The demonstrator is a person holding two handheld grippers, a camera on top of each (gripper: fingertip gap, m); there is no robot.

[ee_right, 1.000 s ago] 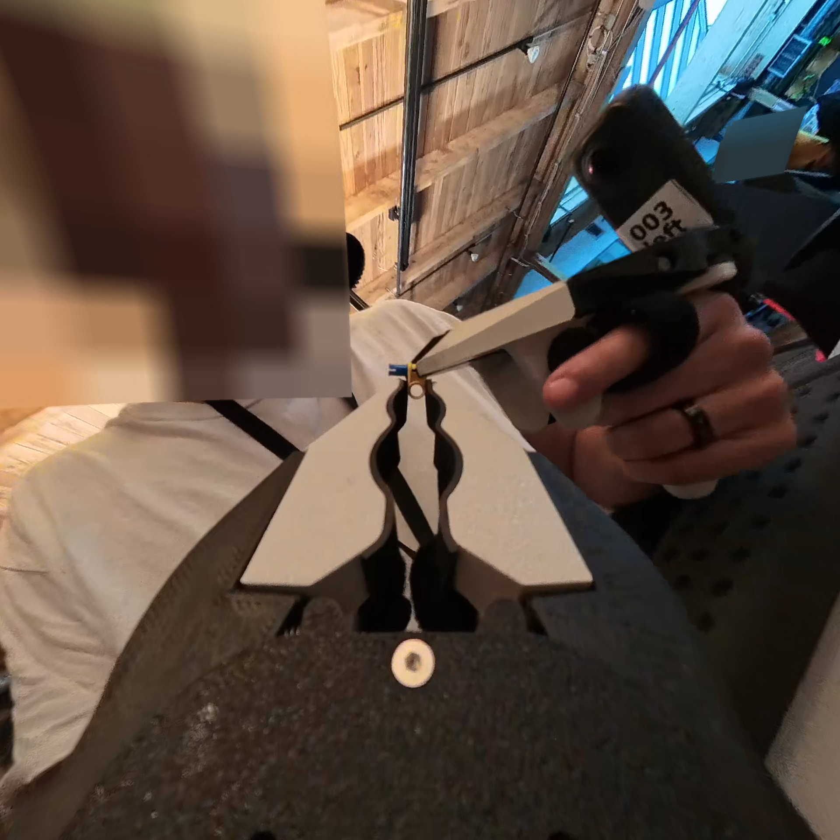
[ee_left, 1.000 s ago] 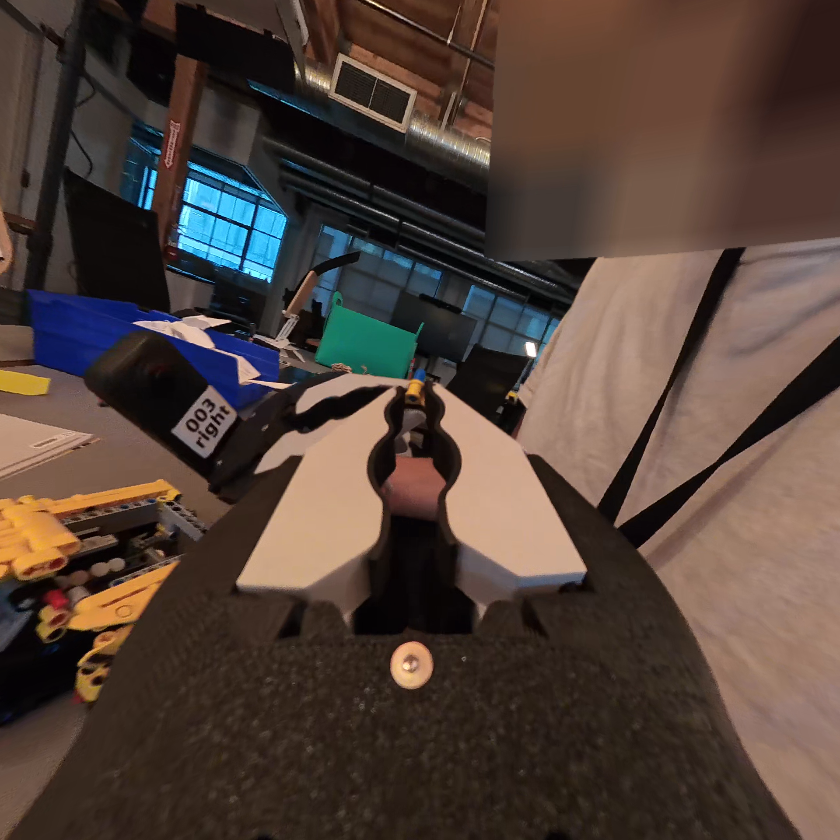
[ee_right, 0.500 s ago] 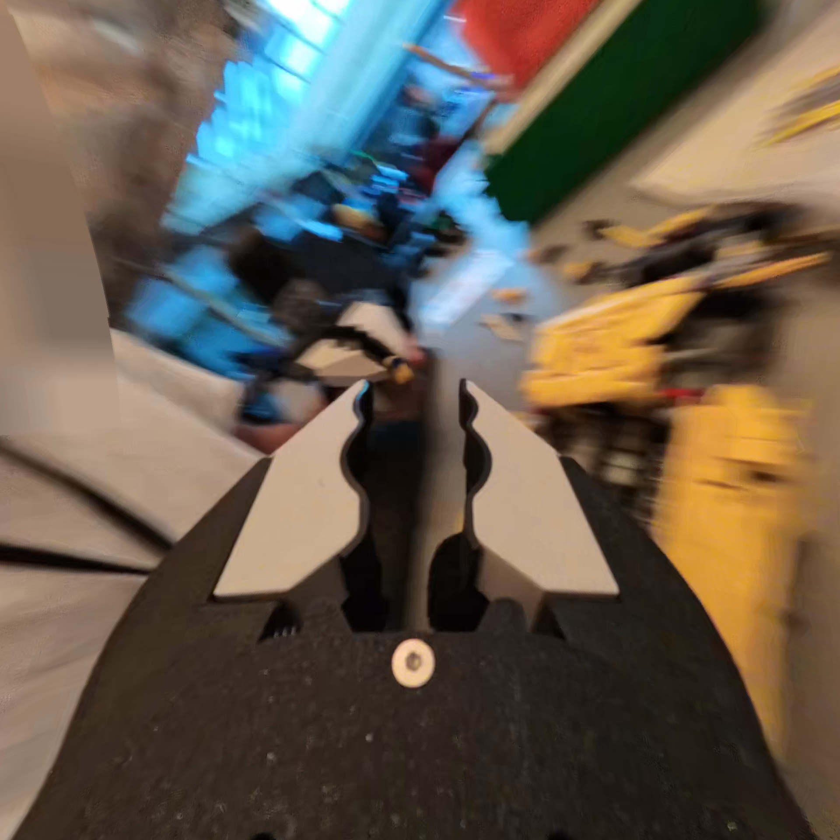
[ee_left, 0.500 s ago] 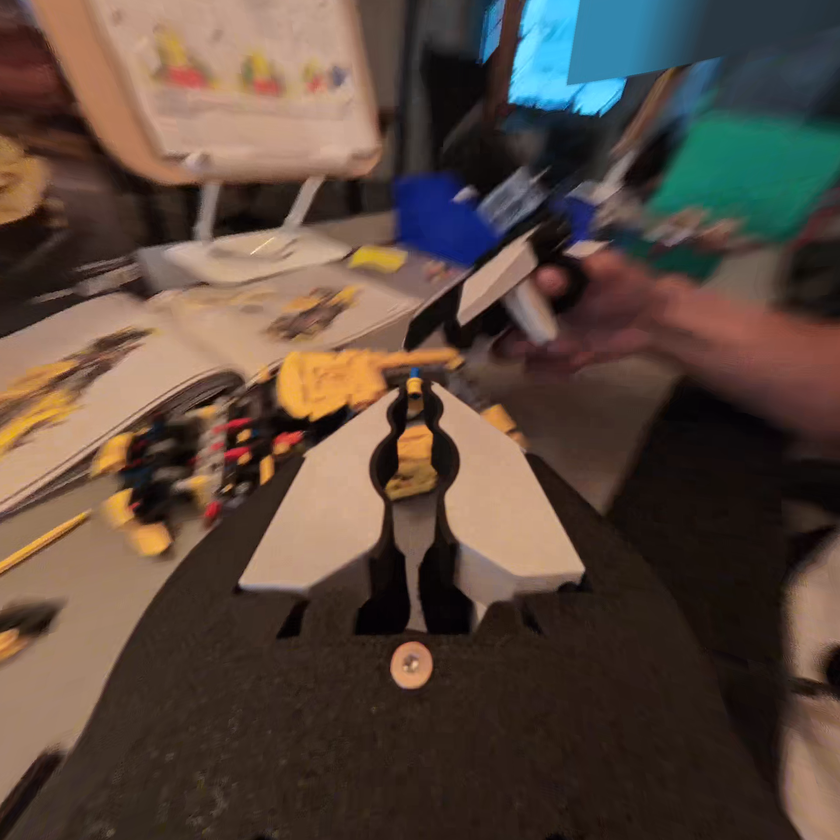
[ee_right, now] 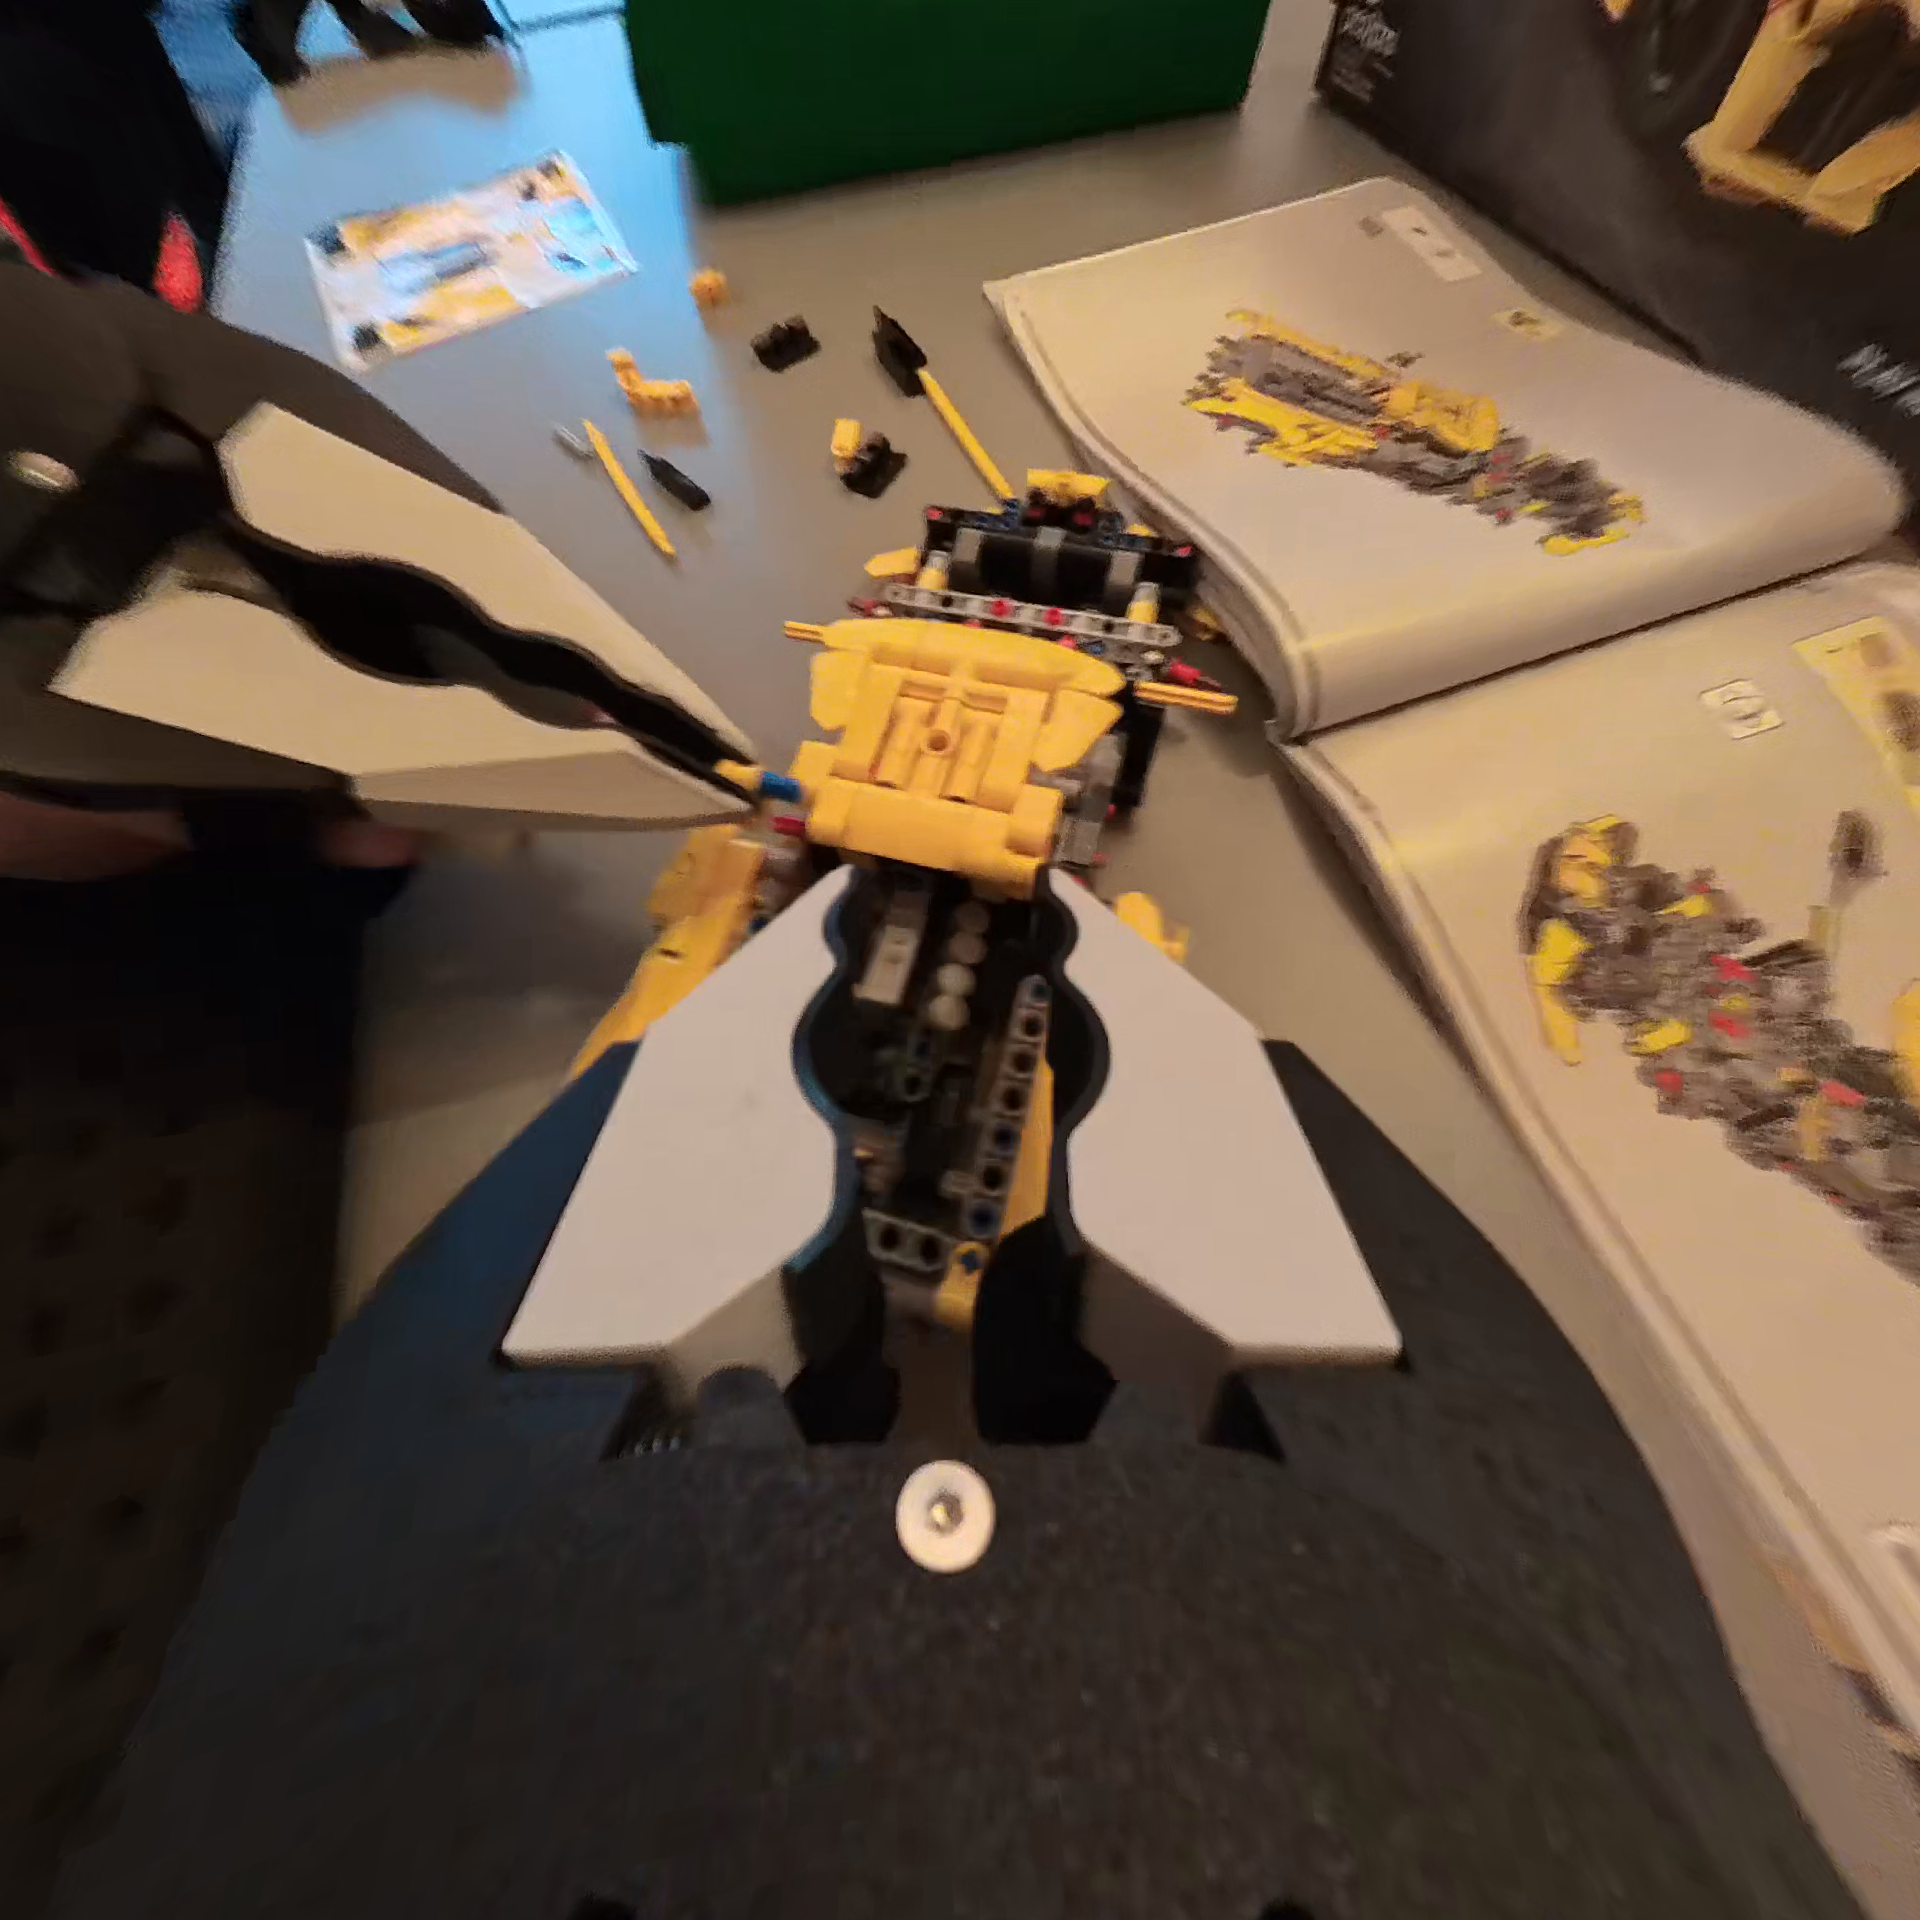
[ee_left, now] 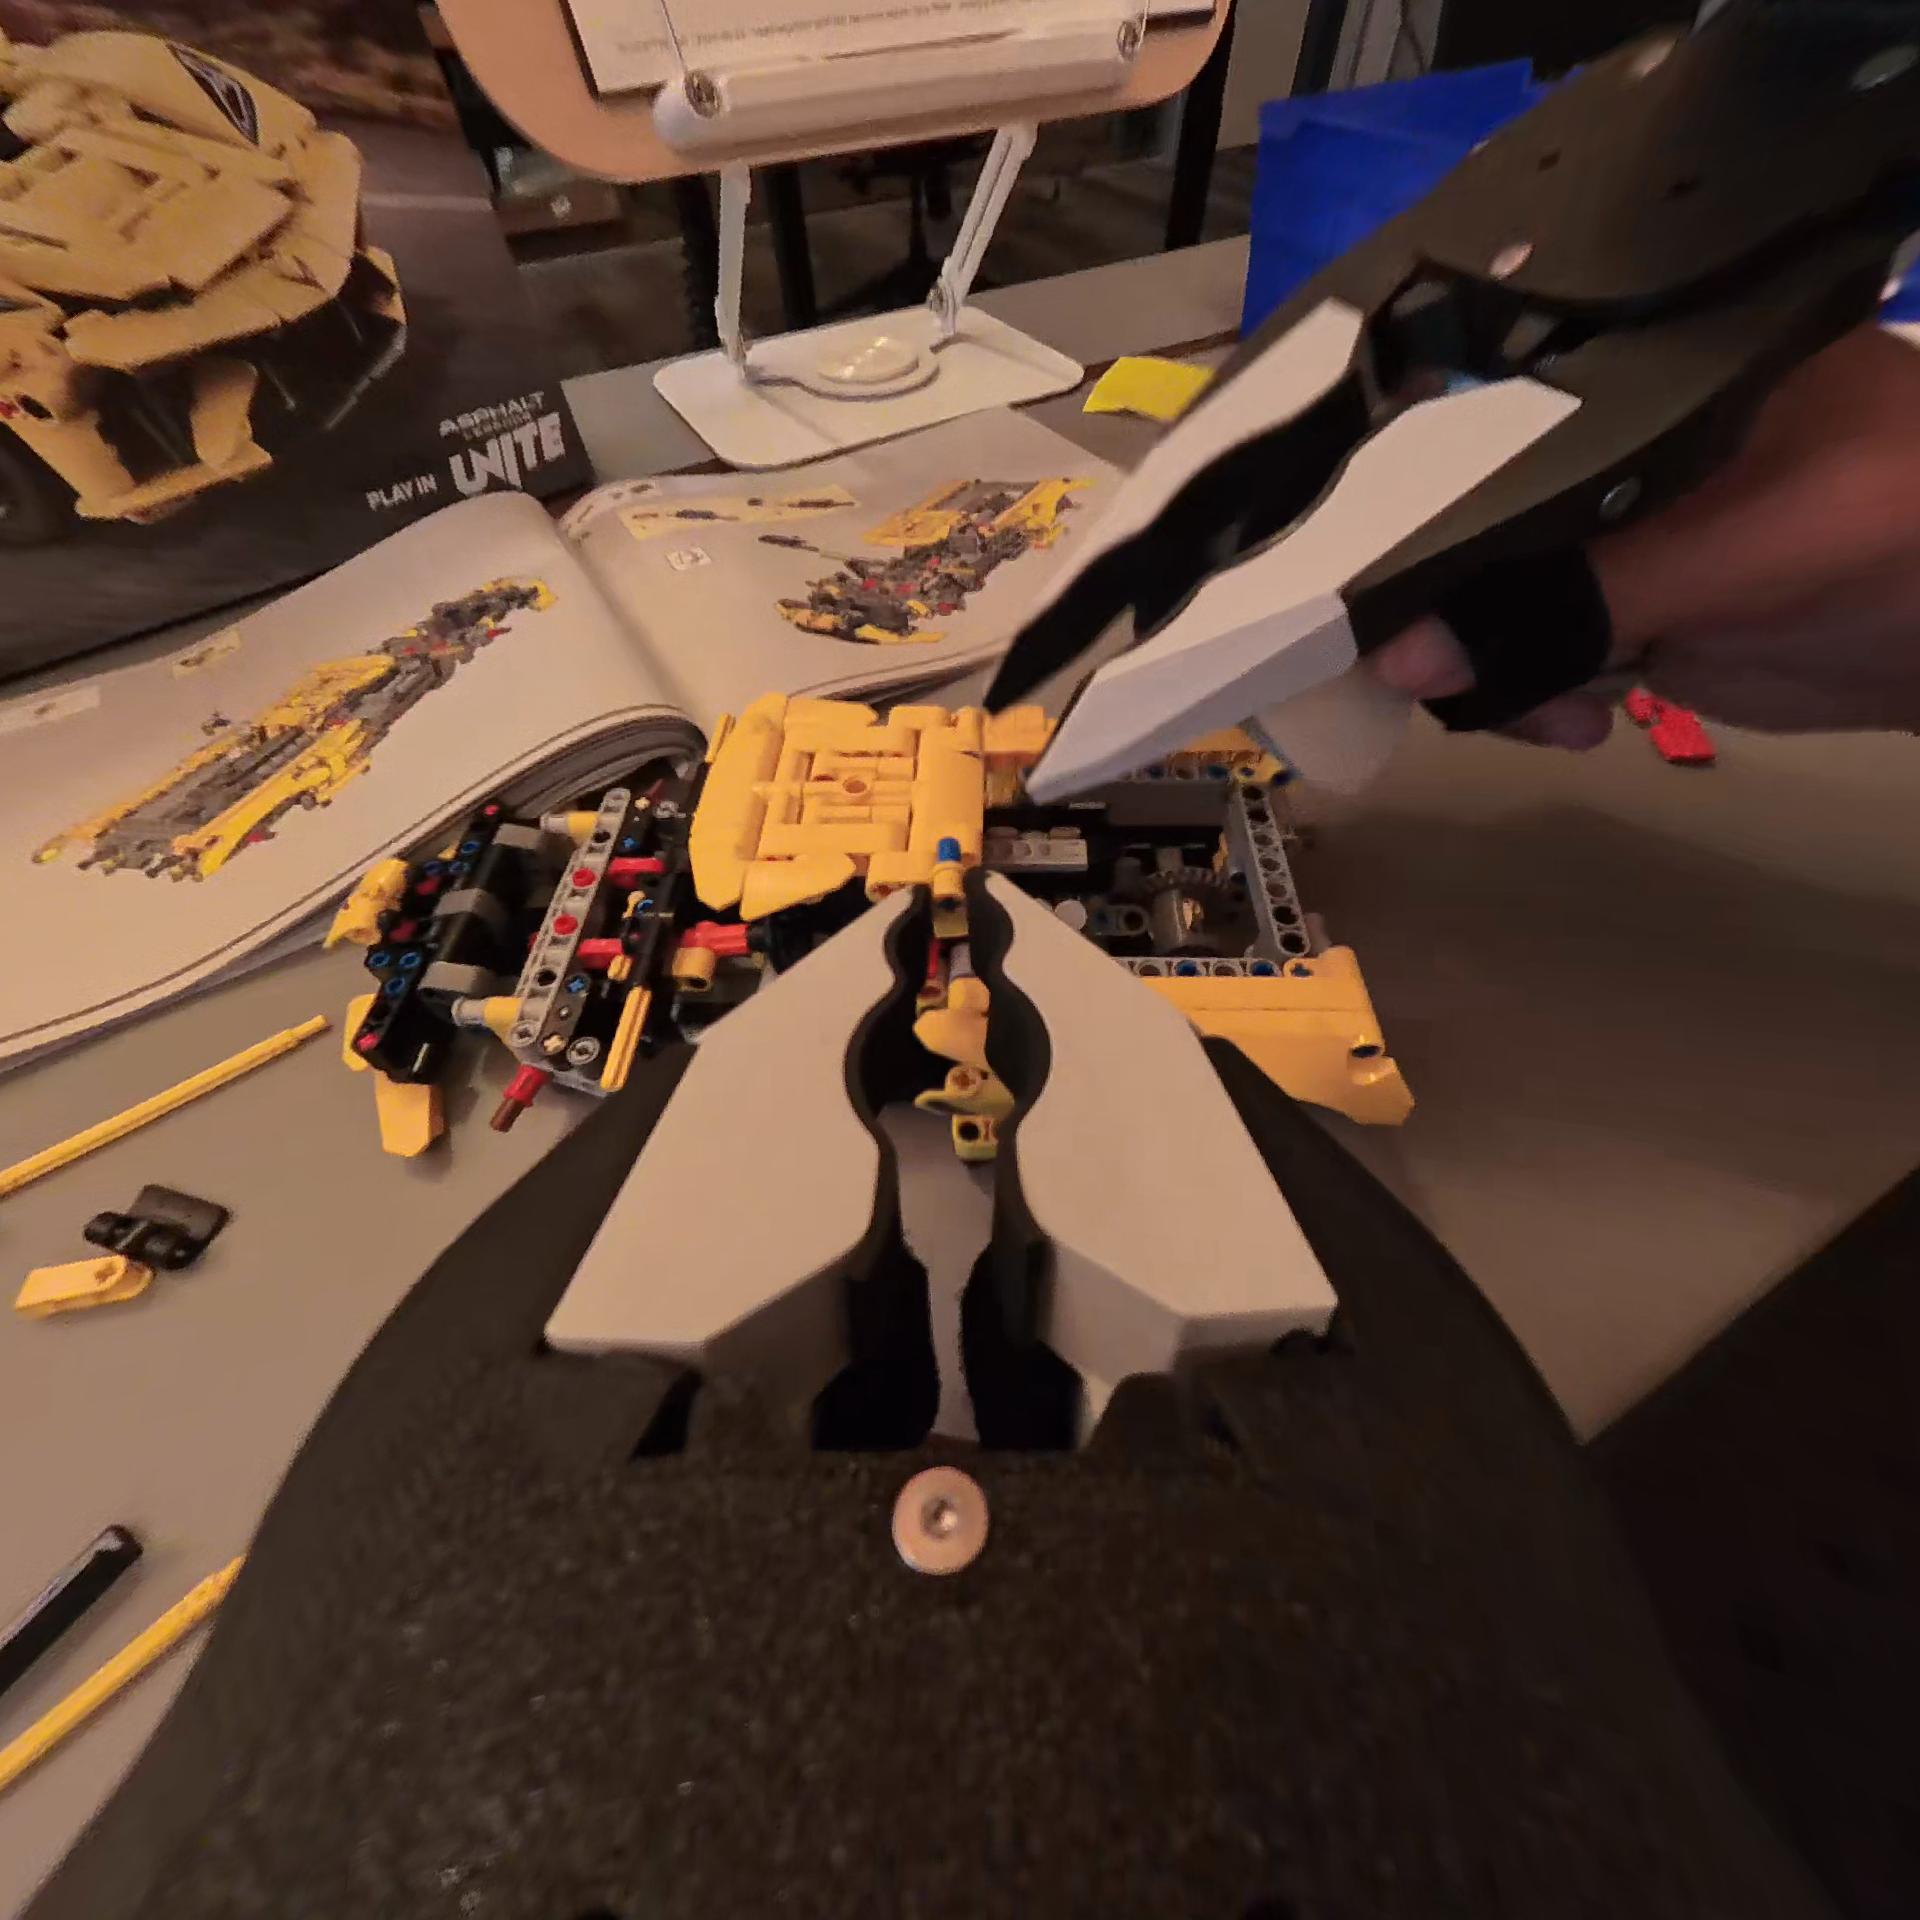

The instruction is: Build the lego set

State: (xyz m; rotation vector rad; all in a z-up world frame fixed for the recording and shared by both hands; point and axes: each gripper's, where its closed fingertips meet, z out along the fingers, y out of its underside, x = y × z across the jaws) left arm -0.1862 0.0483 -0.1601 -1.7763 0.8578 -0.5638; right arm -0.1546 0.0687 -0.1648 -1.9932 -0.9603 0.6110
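The partly built yellow and black lego model [ee_left: 842, 800] lies on the grey table beside the open booklet; it also shows in the right wrist view [ee_right: 935, 748]. My left gripper [ee_left: 948, 896] is shut on a small yellow piece with a blue pin [ee_left: 948, 862] and holds it at the near edge of the model's yellow panel. In the right wrist view, the left gripper [ee_right: 743, 779] brings the piece [ee_right: 774, 784] against the panel's left side. My right gripper [ee_right: 945, 883] is open and empty, just over the model's dark frame; it also shows in the left wrist view [ee_left: 1023, 743].
An open instruction booklet [ee_left: 416, 675] and the set's box [ee_left: 208, 260] lie behind the model. Loose pieces [ee_left: 156, 1226] and yellow rods [ee_left: 156, 1101] lie to the left, red pieces [ee_left: 1668, 727] to the right. A white stand [ee_left: 862, 374], a blue bin [ee_left: 1351, 156] and a green bin [ee_right: 935, 73] stand farther back. Some 4 cm of space lies between my two pairs of fingers.
Both grippers swung down from in front of the person's chest to the model. The right gripper opened and let go of the small piece. The left gripper still holds it.
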